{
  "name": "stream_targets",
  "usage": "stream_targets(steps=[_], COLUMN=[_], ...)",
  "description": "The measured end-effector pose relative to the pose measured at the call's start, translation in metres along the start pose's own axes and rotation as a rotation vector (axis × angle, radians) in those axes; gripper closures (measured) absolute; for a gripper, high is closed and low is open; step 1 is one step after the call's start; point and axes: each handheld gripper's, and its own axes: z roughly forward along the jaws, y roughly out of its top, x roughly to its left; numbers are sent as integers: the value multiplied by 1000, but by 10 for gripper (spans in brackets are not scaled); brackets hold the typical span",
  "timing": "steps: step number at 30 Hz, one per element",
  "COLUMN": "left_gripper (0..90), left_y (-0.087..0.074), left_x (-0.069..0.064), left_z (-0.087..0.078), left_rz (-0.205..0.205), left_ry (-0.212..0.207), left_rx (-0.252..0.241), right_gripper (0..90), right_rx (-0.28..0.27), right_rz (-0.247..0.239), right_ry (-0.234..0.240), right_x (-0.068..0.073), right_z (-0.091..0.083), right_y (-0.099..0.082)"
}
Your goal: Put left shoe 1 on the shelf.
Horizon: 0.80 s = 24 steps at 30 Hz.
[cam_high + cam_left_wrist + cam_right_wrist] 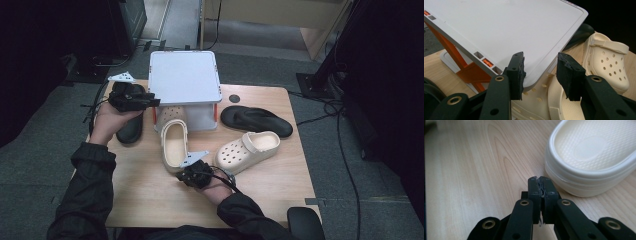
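Note:
A cream clog (172,142) lies sole-down with its toe tucked under a white rack (185,80) on orange supports. A second cream clog (247,150) lies to its right. My left gripper (150,102) is held up at the rack's left corner. In the left gripper view it (540,72) is open, its jaws either side of the white top's corner (499,30), nothing pressed between them. My right gripper (192,175) sits low by the first clog's heel. In the right gripper view its jaws (541,180) are shut together on nothing, beside the cream heel (594,152).
A black clog (256,121) lies behind the right cream clog; another black clog (131,130) lies under my left hand. The wooden table (280,195) has bare room at the front. Cables and dark stands surround the table on the floor.

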Motion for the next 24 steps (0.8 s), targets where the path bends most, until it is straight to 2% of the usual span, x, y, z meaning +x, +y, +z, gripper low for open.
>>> stream_targets(steps=[3,4,8,13,15,19,24], left_gripper=[578,578,578,577,577,576,575], left_y=[0,0,0,0,0,0,-1], left_x=[0,0,0,0,1,1,1], left_z=[0,0,0,0,0,0,0], left_rz=[-1,0,-3,-1,-3,-6,-6], left_ry=[0,0,-3,-3,-4,-10,-10], left_rx=[1,1,-1,-1,-1,-2,-2], right_gripper=[879,880,896,896,888,900,900], right_rx=[8,5,13,-5,-25,-42,-42], right_rz=[-3,8,4,-13,-12,8,-8], right_ry=[-12,-15,-19,-34,-56,-52,-51], right_x=[-4,-5,-7,-4,-5,-11,-12], right_z=[6,7,7,7,7,5,7], right_y=[1,2,5,12,15,23,29])
